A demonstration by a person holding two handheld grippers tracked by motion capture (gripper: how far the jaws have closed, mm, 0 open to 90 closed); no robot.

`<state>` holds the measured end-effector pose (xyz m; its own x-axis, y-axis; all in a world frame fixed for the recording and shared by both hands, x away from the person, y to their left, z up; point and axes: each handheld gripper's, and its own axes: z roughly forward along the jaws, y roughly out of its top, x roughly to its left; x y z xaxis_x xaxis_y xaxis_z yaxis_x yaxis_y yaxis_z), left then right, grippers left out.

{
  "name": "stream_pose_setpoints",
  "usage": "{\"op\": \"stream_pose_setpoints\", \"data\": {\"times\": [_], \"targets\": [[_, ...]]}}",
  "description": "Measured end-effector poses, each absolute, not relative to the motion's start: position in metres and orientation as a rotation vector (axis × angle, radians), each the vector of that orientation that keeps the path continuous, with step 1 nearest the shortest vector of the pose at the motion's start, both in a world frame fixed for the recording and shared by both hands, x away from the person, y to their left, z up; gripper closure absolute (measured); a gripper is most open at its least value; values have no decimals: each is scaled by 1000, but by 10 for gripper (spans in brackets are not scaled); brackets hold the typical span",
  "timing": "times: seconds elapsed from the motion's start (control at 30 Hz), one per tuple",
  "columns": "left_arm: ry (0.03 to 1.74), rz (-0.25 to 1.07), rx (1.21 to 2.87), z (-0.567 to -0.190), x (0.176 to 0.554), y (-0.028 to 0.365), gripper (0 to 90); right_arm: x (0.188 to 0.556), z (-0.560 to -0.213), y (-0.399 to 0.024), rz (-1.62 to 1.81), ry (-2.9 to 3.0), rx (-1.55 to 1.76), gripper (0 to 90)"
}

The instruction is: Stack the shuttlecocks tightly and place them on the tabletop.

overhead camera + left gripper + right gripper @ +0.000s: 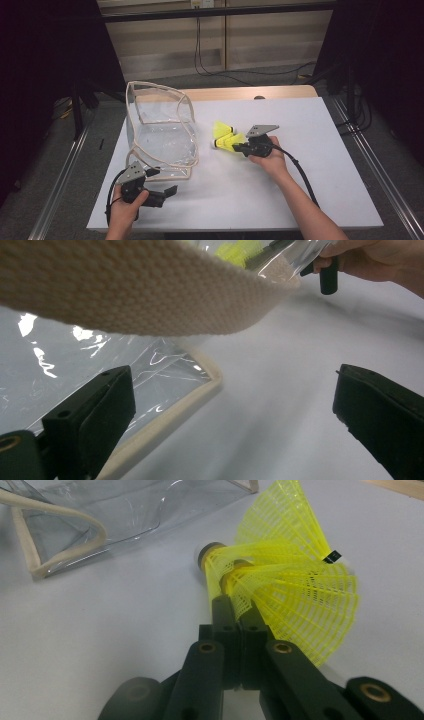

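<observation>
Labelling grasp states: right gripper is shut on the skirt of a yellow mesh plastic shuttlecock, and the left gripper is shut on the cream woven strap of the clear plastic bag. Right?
Half right. The right gripper is shut on the yellow mesh plastic shuttlecock. But the left gripper is open: the left gripper view shows its jaws wide apart, with the cream woven strap of the clear plastic bag above them, not between them.

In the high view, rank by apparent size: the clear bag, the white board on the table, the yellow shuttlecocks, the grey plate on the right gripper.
1. white board
2. clear bag
3. yellow shuttlecocks and grey plate: look alike, unranked.
</observation>
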<state>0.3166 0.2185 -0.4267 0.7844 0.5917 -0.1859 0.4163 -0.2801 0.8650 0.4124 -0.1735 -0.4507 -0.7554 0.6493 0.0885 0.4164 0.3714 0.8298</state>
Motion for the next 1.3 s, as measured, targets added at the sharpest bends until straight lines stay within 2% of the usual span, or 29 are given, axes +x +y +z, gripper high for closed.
{"op": "stream_pose_setpoints", "data": {"times": [0.57, 0.9, 1.03, 1.3], "targets": [[762, 207, 1914, -427, 316, 217, 36, 412, -454, -170, 1347, 2393, 969, 879], [761, 207, 1914, -427, 316, 218, 36, 411, -456, -167, 1310, 2397, 982, 723], [763, 207, 1916, -427, 317, 218, 36, 411, -455, -169, 1300, 2381, 1003, 623], [760, 207, 1909, -426, 316, 218, 36, 409, -450, -175, 1288, 2354, 1055, 492]]}}
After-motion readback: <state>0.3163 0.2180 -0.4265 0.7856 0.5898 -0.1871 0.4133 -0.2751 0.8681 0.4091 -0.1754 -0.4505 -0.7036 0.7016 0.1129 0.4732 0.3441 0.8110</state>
